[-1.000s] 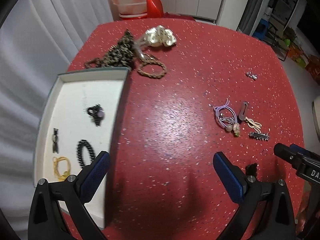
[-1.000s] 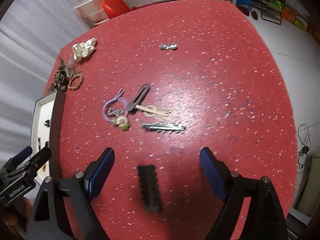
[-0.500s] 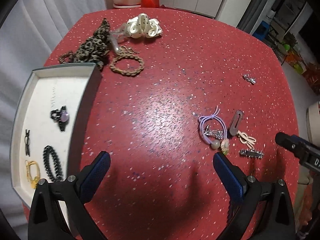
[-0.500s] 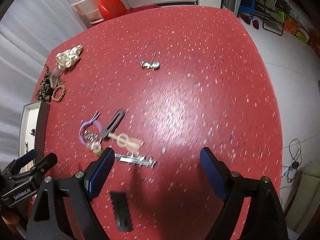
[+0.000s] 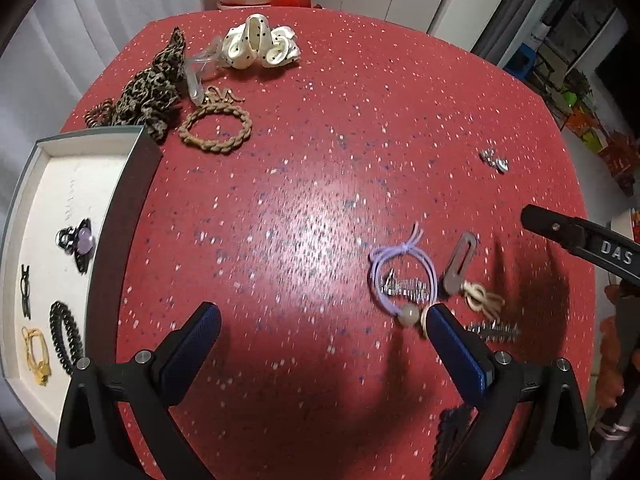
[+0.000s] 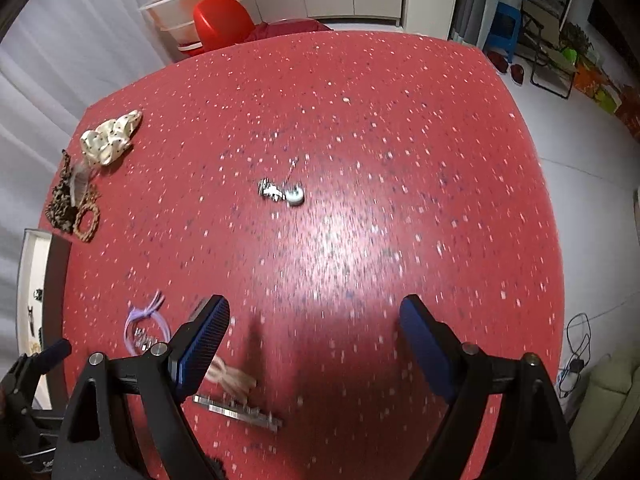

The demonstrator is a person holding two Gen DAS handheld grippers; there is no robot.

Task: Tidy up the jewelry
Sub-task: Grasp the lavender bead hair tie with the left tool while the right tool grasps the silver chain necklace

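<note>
Both pairs of tongs hang spread wide over the red speckled worktop (image 5: 320, 168), gripping nothing. The left tongs (image 5: 320, 332) sit above bare surface, their right blue pad just beside a purple hair tie (image 5: 402, 276) that rings a small silver clip (image 5: 404, 290). Beside that lie a dark flat clip (image 5: 458, 266), a beige bow (image 5: 482, 298) and a silver comb clip (image 5: 494, 328). The right tongs (image 6: 314, 334) face a small silver charm (image 6: 282, 193) lying alone near the middle of the worktop.

At the left edge stands a white-lined tray (image 5: 124, 216) holding a black ring with a lilac stone (image 5: 78, 240), a black coil tie (image 5: 64, 334), a yellow tie (image 5: 36, 354) and a thin black clip (image 5: 26, 292). Behind the tray lie a leopard scrunchie (image 5: 154, 84), a braided brown band (image 5: 216, 130) and a cream dotted scrunchie (image 5: 260, 48).

The only readable writing is "DAS" in white on the black arm (image 5: 588, 242) at the right of the left view (the rest is cut off).
</note>
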